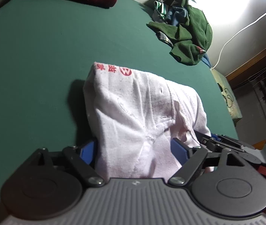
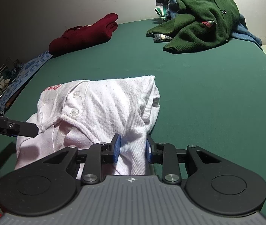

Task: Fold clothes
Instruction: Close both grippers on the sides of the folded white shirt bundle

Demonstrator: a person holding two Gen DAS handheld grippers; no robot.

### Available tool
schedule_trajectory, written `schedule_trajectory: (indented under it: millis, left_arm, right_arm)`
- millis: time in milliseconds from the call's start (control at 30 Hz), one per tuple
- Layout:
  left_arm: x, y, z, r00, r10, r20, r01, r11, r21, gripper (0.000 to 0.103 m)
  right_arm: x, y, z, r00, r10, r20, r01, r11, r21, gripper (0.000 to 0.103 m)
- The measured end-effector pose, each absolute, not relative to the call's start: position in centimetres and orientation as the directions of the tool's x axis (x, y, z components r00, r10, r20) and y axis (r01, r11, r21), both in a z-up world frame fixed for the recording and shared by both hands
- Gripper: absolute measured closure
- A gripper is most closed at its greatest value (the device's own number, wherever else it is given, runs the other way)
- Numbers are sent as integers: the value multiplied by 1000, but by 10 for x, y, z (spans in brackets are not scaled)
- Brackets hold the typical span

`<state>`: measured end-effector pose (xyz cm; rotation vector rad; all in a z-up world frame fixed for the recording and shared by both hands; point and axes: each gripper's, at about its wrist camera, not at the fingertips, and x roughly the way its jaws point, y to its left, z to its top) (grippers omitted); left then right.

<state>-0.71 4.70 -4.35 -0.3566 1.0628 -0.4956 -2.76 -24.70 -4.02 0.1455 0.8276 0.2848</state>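
Observation:
A white polo shirt [image 1: 138,103] with red print lies bunched on the green table [image 1: 39,56]. Its near part rises up between the blue pads of my left gripper [image 1: 134,151]. The jaws stand wide and the cloth fills the gap, touching both pads. In the right wrist view the same shirt [image 2: 104,103] shows its buttons. There my right gripper [image 2: 133,149] is shut on a narrow fold at the shirt's near right edge. One left finger [image 2: 26,128] reaches the shirt's left edge. Part of the right gripper's body [image 1: 224,142] shows beside the shirt.
A pile of unfolded clothes topped by a green cardigan [image 2: 198,22] sits at the far right of the table [image 2: 208,93]. A folded maroon sweater [image 2: 84,33] lies at the far left by the wall. A blue patterned sheet [image 2: 26,71] lines the left edge, a white cable [image 1: 245,28] the right.

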Motion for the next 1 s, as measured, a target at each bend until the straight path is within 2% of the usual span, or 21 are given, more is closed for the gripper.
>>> schedule_trajectory:
  millis: [67, 100, 167, 267, 700, 933, 1000]
  left_arm:
    - [-7, 46, -43, 403, -530, -746, 213, 847, -487, 34]
    - [-7, 47, -43, 405, -526, -748, 210, 850, -483, 37]
    - [-6, 48, -43, 407, -517, -753, 203, 855, -477, 49]
    - [-4, 46, -43, 402, -501, -766, 194, 865, -463, 59]
    - [-9, 29, -39, 418, -410, -810, 218, 911, -349, 61]
    - [-14, 25, -35, 436, -379, -816, 195, 925, -326, 72]
    - [-16, 23, -34, 445, -365, -818, 183, 931, -316, 73]
  right_arm:
    - [-25, -247, -40, 642, 303, -704, -190, 953, 238, 82]
    - [-24, -247, -40, 641, 303, -705, -189, 953, 238, 83]
    - [-24, -247, -40, 642, 304, -704, -187, 953, 240, 85]
    - [-26, -246, -39, 646, 298, -703, -184, 954, 235, 88]
    - [-27, -241, -38, 646, 266, -715, -167, 964, 208, 86]
    - [-32, -241, -40, 671, 261, -694, -161, 965, 207, 87]
    - [-32, -242, -41, 671, 270, -691, -178, 963, 204, 87]
